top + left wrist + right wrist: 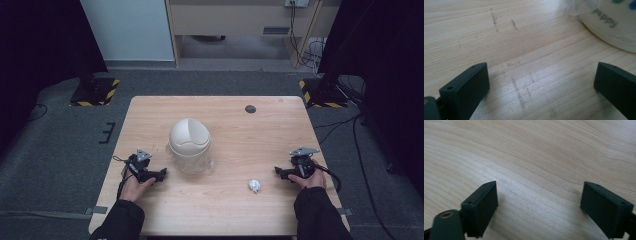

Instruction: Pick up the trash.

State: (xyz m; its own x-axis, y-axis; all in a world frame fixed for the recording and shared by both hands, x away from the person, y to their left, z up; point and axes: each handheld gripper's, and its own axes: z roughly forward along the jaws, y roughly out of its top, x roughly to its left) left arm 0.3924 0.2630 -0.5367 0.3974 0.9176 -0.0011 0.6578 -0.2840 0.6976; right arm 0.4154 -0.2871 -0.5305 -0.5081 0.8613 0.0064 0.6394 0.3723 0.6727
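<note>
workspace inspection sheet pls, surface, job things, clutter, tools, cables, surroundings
surface: light wood table, faint dark scuff marks in the left gripper view
job's things: cream domed bin with a clear liner, mid-table; crumpled paper ball near the right tool
clutter: small dark round disc at the far edge
grippers: left tool open, beside the bin; right tool open, jaws holding nothing
cables: one trails from each tool; more on the floor at right
surroundings: grey carpet, black curtains, hazard-striped stand bases

Cream domed bin (189, 137) in clear plastic liner, white crumpled paper ball (255, 185), pale wood-grain table (225, 210), black grippers, yellow-black striped stand bases (95, 92).
</note>
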